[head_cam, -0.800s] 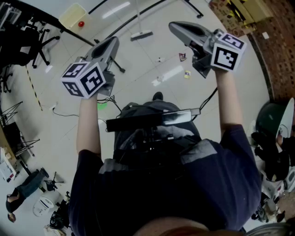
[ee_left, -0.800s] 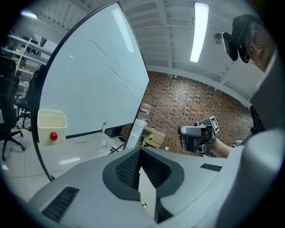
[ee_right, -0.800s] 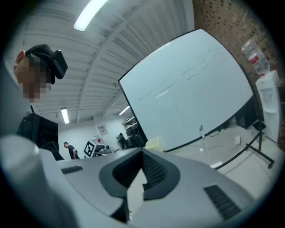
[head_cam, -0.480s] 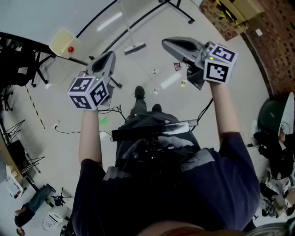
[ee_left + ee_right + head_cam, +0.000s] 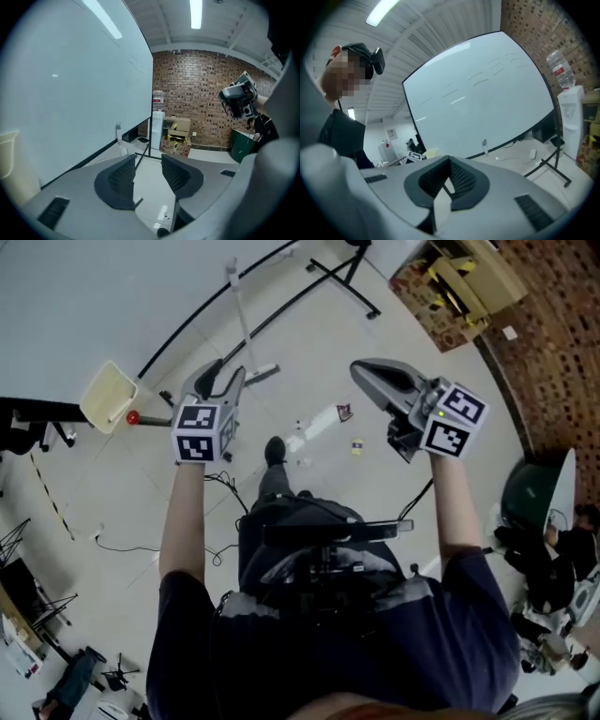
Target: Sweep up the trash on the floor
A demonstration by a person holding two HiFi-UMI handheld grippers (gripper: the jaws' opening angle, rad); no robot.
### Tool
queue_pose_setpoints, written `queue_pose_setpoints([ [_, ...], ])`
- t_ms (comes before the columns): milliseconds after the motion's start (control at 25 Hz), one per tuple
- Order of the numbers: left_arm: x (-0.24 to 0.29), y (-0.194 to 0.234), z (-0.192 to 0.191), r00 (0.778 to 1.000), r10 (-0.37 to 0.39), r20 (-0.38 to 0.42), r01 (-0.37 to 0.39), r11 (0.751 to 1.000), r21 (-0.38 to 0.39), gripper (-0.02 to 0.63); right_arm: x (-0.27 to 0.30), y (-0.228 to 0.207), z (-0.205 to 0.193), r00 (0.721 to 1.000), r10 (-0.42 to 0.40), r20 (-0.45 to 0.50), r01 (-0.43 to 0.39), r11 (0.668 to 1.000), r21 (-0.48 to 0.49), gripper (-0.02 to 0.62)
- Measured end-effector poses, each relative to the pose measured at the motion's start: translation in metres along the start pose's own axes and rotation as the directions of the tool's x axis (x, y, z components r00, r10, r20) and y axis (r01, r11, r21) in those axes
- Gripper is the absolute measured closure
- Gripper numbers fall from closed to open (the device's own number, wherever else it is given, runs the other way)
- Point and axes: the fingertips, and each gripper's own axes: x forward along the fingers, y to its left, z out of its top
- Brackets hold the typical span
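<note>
On the pale floor ahead lie bits of trash: a dark red scrap (image 5: 344, 412), a small yellow piece (image 5: 357, 445) and tiny crumbs (image 5: 300, 425). A white broom (image 5: 242, 320) stands near the whiteboard's foot, its head (image 5: 263, 373) on the floor. A cream dustpan (image 5: 105, 395) with a red knob lies at the left. My left gripper (image 5: 220, 379) (image 5: 147, 161) is held up, open and empty, beside the broom head in the head view. My right gripper (image 5: 359, 368) (image 5: 449, 164) hangs above the trash, shut on nothing.
A large whiteboard (image 5: 70, 84) on a black wheeled stand (image 5: 347, 277) fills the left and far side. Cardboard boxes (image 5: 450, 282), a water dispenser (image 5: 157, 124) and a green bin (image 5: 534, 493) stand along the brick wall. A cable (image 5: 131, 545) lies on the floor.
The person has stepped forward, a shoe showing ahead. Broom, dustpan and trash now sit nearer and lower in the head view. Both grippers stay raised, their jaws unchanged.
</note>
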Motion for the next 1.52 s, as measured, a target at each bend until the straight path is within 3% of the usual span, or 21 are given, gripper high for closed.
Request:
queue_pose_setpoints([
  [240, 0.119, 0.071, -0.015, 0.998, 0.003, -0.066, 0.002, 0.997, 0.074, 0.313, 0.066, -0.073, 0.031, 0.998, -0.055, 0.015, 0.056, 0.996, -0.067, 0.577],
  [400, 0.191, 0.097, -0.038, 0.991, 0.019, -0.129, 0.001, 0.988, 0.153, 0.31, 0.096, -0.107, 0.022, 0.996, -0.083, 0.033, 0.084, 0.996, -0.028, 0.577],
  [520, 0.231, 0.119, -0.045, 0.991, 0.053, -0.122, -0.027, 0.98, 0.198, 0.31, 0.114, -0.124, 0.007, 0.995, -0.102, 0.016, 0.102, 0.995, -0.005, 0.577],
  [720, 0.282, 0.146, -0.06, 0.994, 0.023, -0.109, 0.002, 0.975, 0.22, 0.31, 0.142, -0.155, -0.021, 0.99, -0.131, -0.057, 0.133, 0.991, 0.033, 0.577],
  [1000, 0.313, 0.148, -0.046, 1.0, -0.014, -0.004, 0.015, 0.979, 0.201, 0.322, 0.138, -0.171, -0.039, 0.979, -0.185, -0.09, 0.19, 0.98, 0.054, 0.577],
  [1080, 0.316, 0.15, -0.041, 1.0, -0.015, 0.013, 0.012, 0.979, 0.201, 0.395, 0.137, -0.169, -0.038, 0.978, -0.19, -0.09, 0.195, 0.979, 0.057, 0.577],
  [1160, 0.317, 0.149, -0.037, 0.999, -0.03, 0.022, 0.025, 0.984, 0.178, 0.512, 0.134, -0.165, -0.038, 0.978, -0.19, -0.085, 0.195, 0.979, 0.064, 0.577],
  [1360, 0.307, 0.131, -0.039, 0.996, -0.089, 0.008, 0.087, 0.986, 0.141, 0.525, 0.123, -0.155, -0.033, 0.978, -0.191, -0.08, 0.195, 0.979, 0.053, 0.577],
  [1520, 0.281, 0.116, -0.045, 0.998, -0.062, -0.01, 0.063, 0.992, 0.108, 0.526, 0.109, -0.137, -0.024, 0.982, -0.18, -0.063, 0.182, 0.983, 0.024, 0.577],
])
